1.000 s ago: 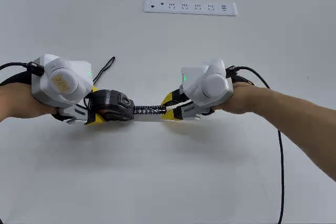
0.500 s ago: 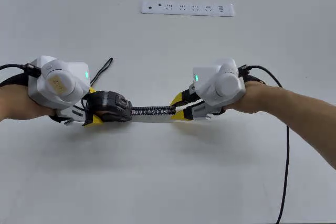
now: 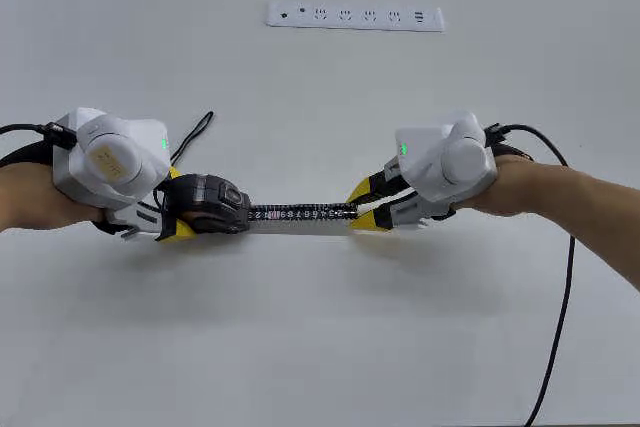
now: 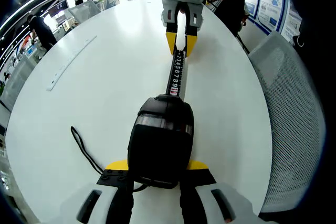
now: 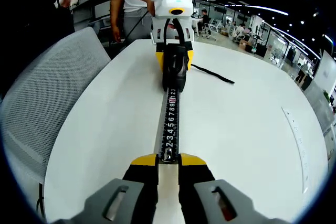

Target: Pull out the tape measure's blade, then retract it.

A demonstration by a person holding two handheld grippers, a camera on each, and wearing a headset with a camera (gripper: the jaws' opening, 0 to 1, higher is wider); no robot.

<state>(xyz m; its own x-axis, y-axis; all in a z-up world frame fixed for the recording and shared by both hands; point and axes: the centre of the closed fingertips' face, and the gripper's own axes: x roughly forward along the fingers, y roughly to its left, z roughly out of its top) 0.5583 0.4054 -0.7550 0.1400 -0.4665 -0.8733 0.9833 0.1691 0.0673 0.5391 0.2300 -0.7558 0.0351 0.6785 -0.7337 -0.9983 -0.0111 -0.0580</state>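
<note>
A black tape measure case [image 3: 208, 203] [image 4: 160, 145] [image 5: 173, 66] lies on the white table, with my left gripper [image 3: 172, 209] [image 4: 157, 167] shut on it. Its black blade [image 3: 300, 213] [image 4: 176, 73] [image 5: 169, 124] with white numerals runs out to the right, just above the tabletop. My right gripper [image 3: 362, 205] [image 5: 168, 160] is shut on the blade's end, its yellow fingertips [image 5: 193, 160] pinching it. In the left gripper view the right gripper [image 4: 180, 45] shows at the far end of the blade. The case's black wrist strap [image 3: 196, 133] [image 4: 84, 148] [image 5: 212, 74] trails on the table.
A white power strip [image 3: 355, 16] [image 4: 71, 62] [image 5: 296, 142] lies flat at the far side of the table. A black cable [image 3: 556, 327] hangs from the right gripper along the person's forearm. Grey mesh chairs [image 4: 294, 119] [image 5: 47, 93] stand at the table's edge.
My right gripper has moved to the right with the blade's end, drawing out more blade. The left gripper and the case have stayed in place.
</note>
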